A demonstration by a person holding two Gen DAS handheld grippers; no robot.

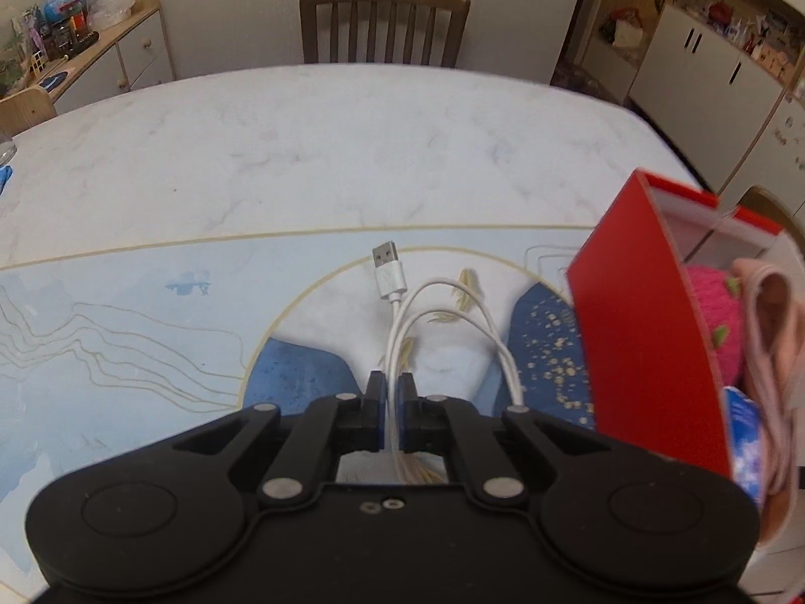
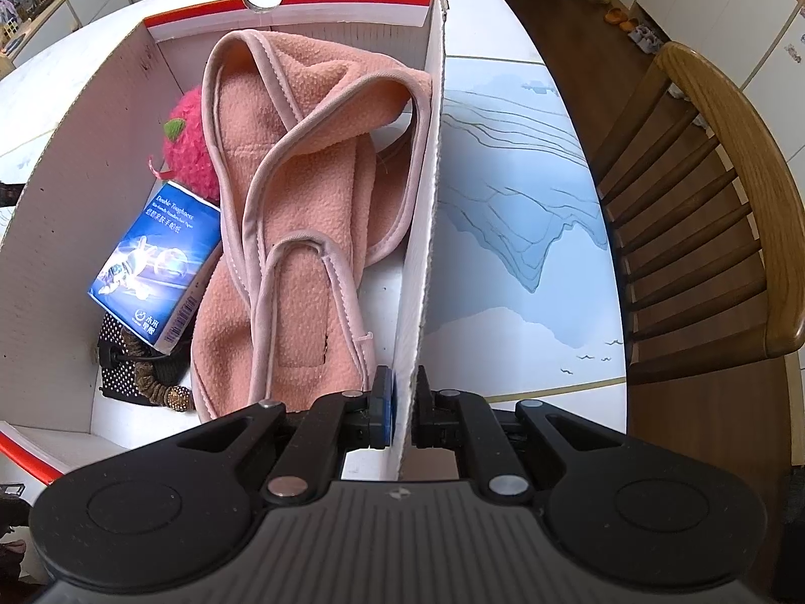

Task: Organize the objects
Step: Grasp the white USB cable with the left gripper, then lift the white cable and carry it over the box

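In the left wrist view my left gripper [image 1: 392,382] is shut on a white USB cable [image 1: 402,332]. Its loops and silver plug [image 1: 386,269] hang out ahead of the fingers over the blue placemat [image 1: 126,312]. To the right stands a red cardboard box [image 1: 649,332]. In the right wrist view my right gripper [image 2: 405,382] is shut on the right-hand wall of that box [image 2: 427,211]. Inside lie a pink fleece garment [image 2: 302,191], a fuzzy pink strawberry toy [image 2: 188,151], a blue tissue pack [image 2: 156,261] and a black dotted pouch [image 2: 131,367].
The marble-look table [image 1: 327,141] carries the placemat. One wooden chair [image 1: 385,25] stands at its far side, another [image 2: 724,201] at the right edge. A cluttered sideboard [image 1: 90,45] stands far left and white cabinets [image 1: 714,65] far right.
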